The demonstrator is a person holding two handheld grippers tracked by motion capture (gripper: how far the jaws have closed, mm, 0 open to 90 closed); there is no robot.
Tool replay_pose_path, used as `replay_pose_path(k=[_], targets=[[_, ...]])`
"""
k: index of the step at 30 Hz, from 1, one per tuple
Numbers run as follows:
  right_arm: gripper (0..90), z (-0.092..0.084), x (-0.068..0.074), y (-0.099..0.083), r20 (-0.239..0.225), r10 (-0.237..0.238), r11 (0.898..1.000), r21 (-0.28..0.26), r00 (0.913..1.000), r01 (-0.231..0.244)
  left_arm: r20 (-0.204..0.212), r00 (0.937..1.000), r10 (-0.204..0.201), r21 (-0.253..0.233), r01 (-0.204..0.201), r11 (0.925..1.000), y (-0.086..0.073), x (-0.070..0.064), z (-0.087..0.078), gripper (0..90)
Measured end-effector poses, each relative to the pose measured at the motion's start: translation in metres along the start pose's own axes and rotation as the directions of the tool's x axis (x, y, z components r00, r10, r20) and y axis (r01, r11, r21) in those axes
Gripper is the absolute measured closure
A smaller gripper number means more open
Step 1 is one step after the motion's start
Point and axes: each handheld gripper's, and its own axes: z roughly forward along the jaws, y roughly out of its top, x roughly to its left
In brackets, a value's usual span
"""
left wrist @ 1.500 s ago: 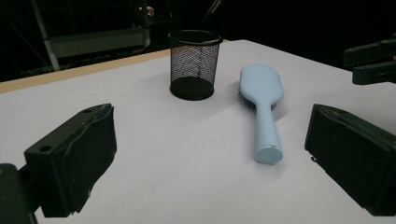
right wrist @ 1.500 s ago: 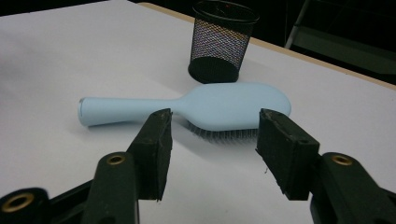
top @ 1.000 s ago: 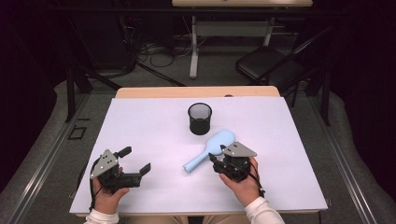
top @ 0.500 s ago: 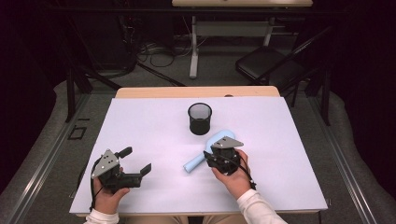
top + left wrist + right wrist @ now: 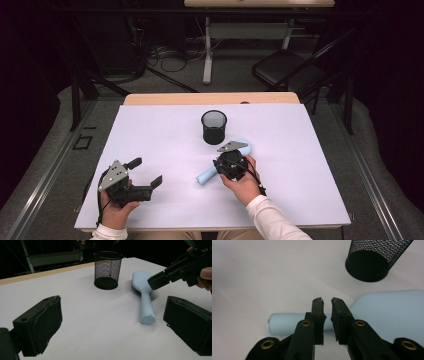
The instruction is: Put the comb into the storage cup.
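step: right gripper (image 5: pixel 231 161) is lined up over the handle of the light-blue hairbrush (image 5: pixel 207 175), looks like a pick about to happen; probable destination is the black mesh cup (image 5: pixel 214 126), my guess only.
right jaws: narrow, have just been closing. In the right gripper view (image 5: pixel 327 305) they stand almost together above the handle (image 5: pixel 294 323); a slim gap shows between the pads and nothing sits in it. No grip yet.
left jaws: left gripper (image 5: pixel 147 172) is wide open, nothing between the pads, parked low over the sheet at the near left.
brush position: lying flat on the white sheet (image 5: pixel 300 150), handle end toward the person, head (image 5: pixel 141 280) toward the cup and just beside it, not touching.
next move: jaws as they stand look too tight to straddle the handle, so probably reopen, drop around it, then squeeze. A round handle may roll.
edges: brush is mid-table, well clear of every edge; near table edge is by the person's sleeves.
room: bare sheet to the left, right and far side. The cup is the only obstacle; a lift should keep the head off its rim.
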Motion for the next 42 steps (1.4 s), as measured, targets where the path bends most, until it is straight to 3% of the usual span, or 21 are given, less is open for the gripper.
replay_pose_path(k=[10,26,42], targets=[[89.5,0.016,0.005,0.011,-0.017,0.004,0.997,0.076,0.9998,-0.003,-0.002,1.0000,-0.001,-0.001,0.001,1.0000,0.000,0.001,0.000,2.2],[89.5,0.045,0.024,0.010,-0.042,0.013,0.995,0.104,0.9990,-0.008,-0.005,1.0000,-0.007,0.003,0.007,1.0000,-0.001,0.001,0.001,2.2],[89.4,0.059,0.031,0.004,-0.049,0.024,0.993,0.120,0.9985,-0.018,-0.005,0.9999,-0.009,0.004,0.009,0.9999,-0.001,0.002,0.001,2.2]])
